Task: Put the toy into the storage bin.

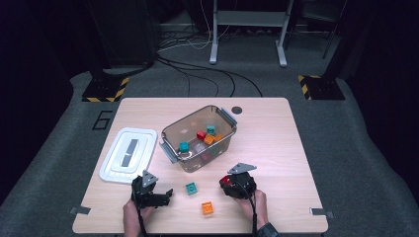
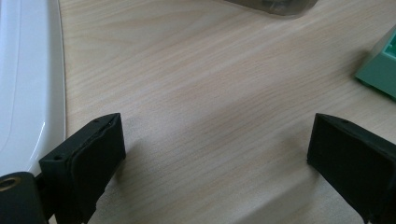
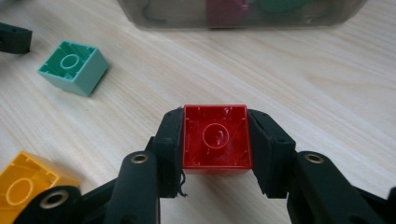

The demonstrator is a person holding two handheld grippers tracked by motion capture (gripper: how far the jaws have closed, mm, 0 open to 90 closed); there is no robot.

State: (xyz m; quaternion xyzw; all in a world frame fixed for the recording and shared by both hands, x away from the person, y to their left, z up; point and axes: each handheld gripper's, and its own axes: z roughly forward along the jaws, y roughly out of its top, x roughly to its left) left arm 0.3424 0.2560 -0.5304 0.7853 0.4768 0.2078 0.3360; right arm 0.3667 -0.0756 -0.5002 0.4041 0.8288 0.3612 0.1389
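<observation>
High view: on a light wooden table [image 1: 276,148], the right gripper [image 1: 232,183] sits at about 5 o'clock from the clear plastic bin [image 1: 184,133], clamped on a red block [image 1: 226,180]. The left gripper [image 1: 158,195] rests at 7 o'clock from the bin, just below the white lid [image 1: 126,155]. Between the 2 grippers lie a teal block [image 1: 191,188] and, at 5 o'clock from it, an orange block [image 1: 207,208]. Several more blocks lie inside the bin.

Left gripper view: the jaws stand wide apart over bare tabletop, nothing between them; the lid edges in at 9 o'clock, the teal block [image 2: 382,70] at 2 o'clock.

Right gripper view: both pads press the red block [image 3: 215,139], hollow underside facing the camera. The teal block [image 3: 74,66] lies at 10 o'clock, the orange block [image 3: 25,184] at 8 o'clock, the bin [image 3: 233,16] at 12 o'clock.
</observation>
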